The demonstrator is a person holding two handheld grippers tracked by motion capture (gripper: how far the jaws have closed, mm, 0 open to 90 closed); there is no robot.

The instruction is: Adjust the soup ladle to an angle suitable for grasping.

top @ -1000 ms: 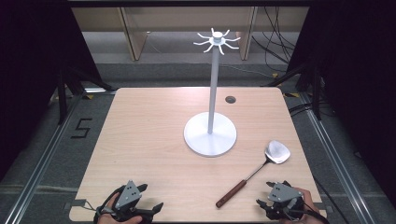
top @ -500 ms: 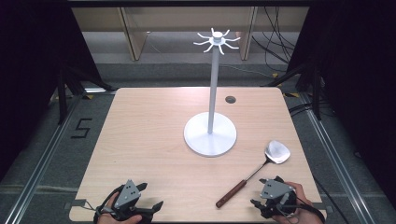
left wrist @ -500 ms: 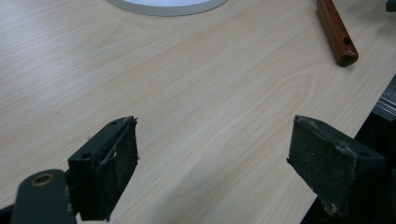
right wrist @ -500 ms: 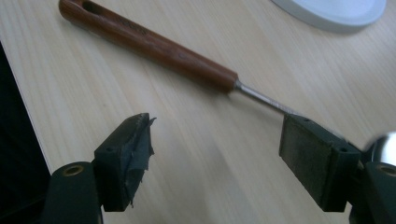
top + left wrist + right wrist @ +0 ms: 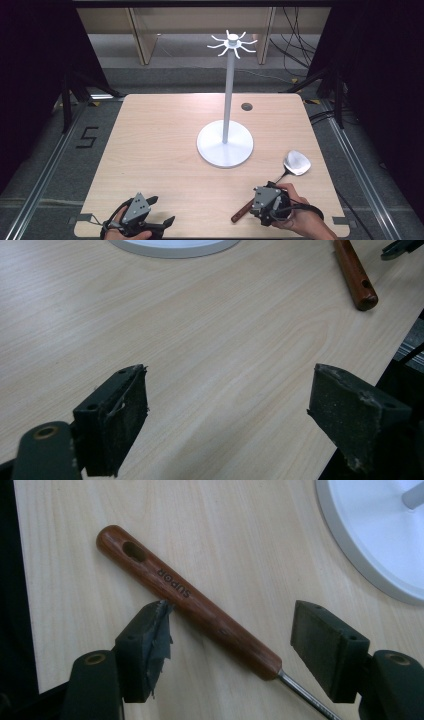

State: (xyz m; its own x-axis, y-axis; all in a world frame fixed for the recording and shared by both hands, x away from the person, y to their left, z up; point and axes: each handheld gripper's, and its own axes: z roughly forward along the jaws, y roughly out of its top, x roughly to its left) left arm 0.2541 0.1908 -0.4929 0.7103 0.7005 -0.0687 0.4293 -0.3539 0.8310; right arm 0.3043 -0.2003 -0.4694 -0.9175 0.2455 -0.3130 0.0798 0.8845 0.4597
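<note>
Wooden and reddish, the spoon's handle (image 5: 190, 602) lies flat on the table (image 5: 160, 145) between the right gripper's (image 5: 230, 635) spread jaws, which have just been closing a little; the left pad's torn edge meets it, the right pad stands apart. Its metal shaft runs off the frame's edge. The spoon (image 5: 280, 182) sits near the white stand's round base (image 5: 225, 145). The left gripper (image 5: 227, 420) gapes over bare wood.

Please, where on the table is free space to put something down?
The whole left half of the table, left of the white stand, is bare. It is crowded at the right front, where the spoon lies under the right gripper.
</note>
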